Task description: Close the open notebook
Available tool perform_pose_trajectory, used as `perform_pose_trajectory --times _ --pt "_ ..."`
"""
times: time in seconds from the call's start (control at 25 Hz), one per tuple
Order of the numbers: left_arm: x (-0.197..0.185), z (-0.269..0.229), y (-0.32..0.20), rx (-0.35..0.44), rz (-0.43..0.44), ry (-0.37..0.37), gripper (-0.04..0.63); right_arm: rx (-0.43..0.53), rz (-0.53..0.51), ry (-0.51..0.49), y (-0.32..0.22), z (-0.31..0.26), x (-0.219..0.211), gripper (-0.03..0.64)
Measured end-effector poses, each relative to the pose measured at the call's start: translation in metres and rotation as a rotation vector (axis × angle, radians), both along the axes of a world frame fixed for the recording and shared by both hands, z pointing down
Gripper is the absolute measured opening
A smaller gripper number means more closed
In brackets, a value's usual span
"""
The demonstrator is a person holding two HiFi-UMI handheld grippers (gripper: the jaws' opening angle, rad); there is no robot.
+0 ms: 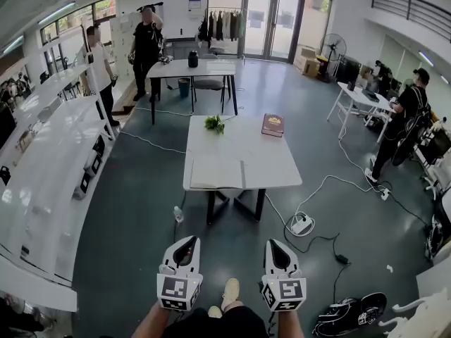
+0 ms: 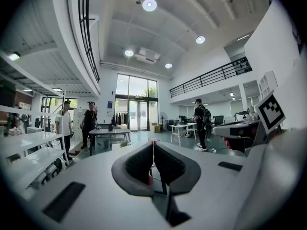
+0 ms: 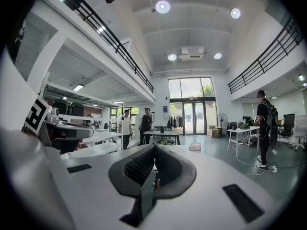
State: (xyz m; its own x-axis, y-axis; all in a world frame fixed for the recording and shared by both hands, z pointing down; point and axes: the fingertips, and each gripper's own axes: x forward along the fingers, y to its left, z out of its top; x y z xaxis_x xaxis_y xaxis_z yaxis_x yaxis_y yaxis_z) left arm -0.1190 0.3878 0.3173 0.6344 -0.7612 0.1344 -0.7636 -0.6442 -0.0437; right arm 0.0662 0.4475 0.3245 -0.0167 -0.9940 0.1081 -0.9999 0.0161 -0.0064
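The open notebook (image 1: 216,174) lies flat with pale pages up at the front left corner of a white table (image 1: 271,162) some way ahead of me. Both grippers hang low in the head view, well short of the table, over the dark floor. My left gripper (image 1: 189,240) is shut with nothing between its jaws; its tips meet in the left gripper view (image 2: 153,142). My right gripper (image 1: 274,243) is likewise shut and empty (image 3: 154,146). The notebook is hidden behind the jaws in both gripper views.
On the same table lie a brown book (image 1: 272,124) at the far right and a small green plant (image 1: 214,123) at the far edge. A power strip with cables (image 1: 301,224) lies on the floor right of the table. White shelving (image 1: 42,182) runs along the left. Several people stand farther off.
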Motion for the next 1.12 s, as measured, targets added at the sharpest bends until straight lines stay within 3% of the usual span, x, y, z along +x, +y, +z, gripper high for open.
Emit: perform_pose_trajectory --times 0.6,1.12 --pt "0.003 -0.009 -0.099 0.024 -0.07 -0.011 0.025 0.011 -0.066 -0.013 -0.113 0.002 0.003 0.017" --pt "0.052 0.013 -0.226 -0.035 -0.077 -0.04 0.025 -0.043 -0.096 -0.034 -0.247 0.02 0.046 0.017"
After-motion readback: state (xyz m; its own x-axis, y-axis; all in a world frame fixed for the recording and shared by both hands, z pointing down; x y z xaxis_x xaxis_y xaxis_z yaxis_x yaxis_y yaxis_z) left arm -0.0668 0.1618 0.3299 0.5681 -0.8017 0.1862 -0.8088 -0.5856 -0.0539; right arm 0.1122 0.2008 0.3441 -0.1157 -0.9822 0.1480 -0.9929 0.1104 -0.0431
